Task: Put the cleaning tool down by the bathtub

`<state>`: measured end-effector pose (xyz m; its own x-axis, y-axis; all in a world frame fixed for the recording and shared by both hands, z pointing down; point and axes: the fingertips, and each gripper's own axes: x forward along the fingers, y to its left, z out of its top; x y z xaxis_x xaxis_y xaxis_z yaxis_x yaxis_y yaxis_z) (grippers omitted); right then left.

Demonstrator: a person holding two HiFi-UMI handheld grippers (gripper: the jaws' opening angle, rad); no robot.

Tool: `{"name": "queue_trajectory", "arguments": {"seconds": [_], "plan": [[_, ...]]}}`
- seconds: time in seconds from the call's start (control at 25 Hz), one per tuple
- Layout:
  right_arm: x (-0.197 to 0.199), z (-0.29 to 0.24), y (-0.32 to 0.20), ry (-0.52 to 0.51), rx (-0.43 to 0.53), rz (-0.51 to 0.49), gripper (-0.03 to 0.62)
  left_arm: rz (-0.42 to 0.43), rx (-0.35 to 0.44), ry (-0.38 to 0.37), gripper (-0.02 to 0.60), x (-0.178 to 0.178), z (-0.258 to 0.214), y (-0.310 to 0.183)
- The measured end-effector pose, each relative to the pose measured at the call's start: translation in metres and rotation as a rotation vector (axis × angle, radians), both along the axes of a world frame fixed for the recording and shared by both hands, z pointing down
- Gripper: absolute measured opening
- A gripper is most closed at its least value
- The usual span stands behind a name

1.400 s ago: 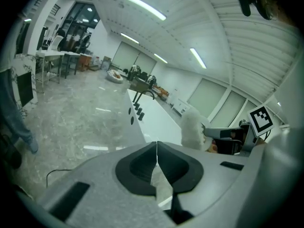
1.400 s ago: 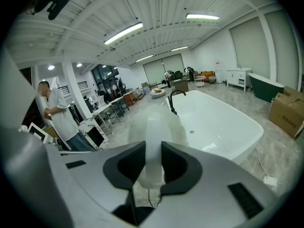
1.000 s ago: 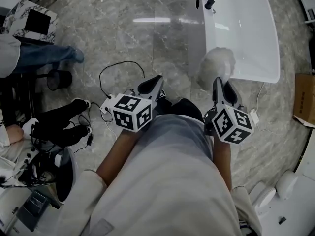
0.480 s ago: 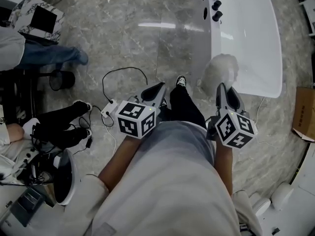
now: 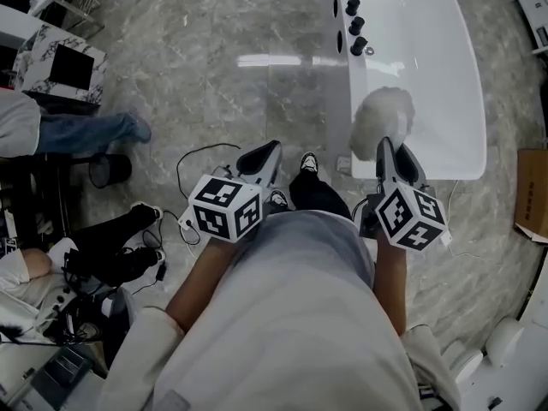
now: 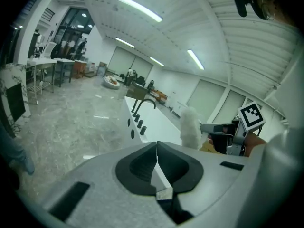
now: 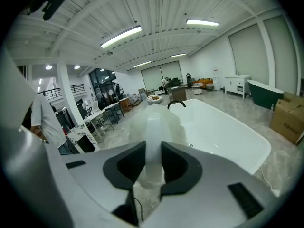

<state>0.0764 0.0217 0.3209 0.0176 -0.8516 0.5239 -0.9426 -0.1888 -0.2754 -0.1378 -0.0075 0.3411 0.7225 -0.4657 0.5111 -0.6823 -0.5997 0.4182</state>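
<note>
The cleaning tool is a fluffy white duster (image 5: pixel 382 122) on a pale handle (image 7: pixel 153 132). My right gripper (image 5: pixel 386 151) is shut on that handle, and the fluffy head sticks out ahead over the near rim of the white bathtub (image 5: pixel 445 75). In the right gripper view the jaws (image 7: pixel 153 148) press on the handle from both sides, with the bathtub (image 7: pixel 223 127) beyond. My left gripper (image 5: pixel 259 156) hangs over the marble floor left of the tub, shut and empty. Its jaws (image 6: pixel 156 146) meet in a line; the duster (image 6: pixel 191 126) shows to its right.
Black taps (image 5: pixel 353 24) stand on the tub's far left rim. A black cable (image 5: pixel 201 157) lies on the floor by my shoe (image 5: pixel 309 163). A seated person's legs (image 5: pixel 94 131) and a black bin (image 5: pixel 110 169) are at left. A cardboard box (image 5: pixel 533 191) sits at right.
I have stepped forward along the tub, both grippers moving with me. The duster's head now hangs over the tub's near rim; the grip on it is unchanged.
</note>
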Motion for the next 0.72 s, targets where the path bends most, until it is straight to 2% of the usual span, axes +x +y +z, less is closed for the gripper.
{"name": "queue_trajectory", "arguments": {"seconds": [0.28,0.72], "plan": [[0.056,0.012,-0.027,-0.017,0.006,0.050,0.083,0.013,0.037,-0.006,0.009,0.041,-0.008,-0.037],[0.099,0.036,-0.066,-0.051,0.006,-0.023,0.083,-0.033,0.061,-0.036,0.009,0.085,-0.005,-0.069]]}}
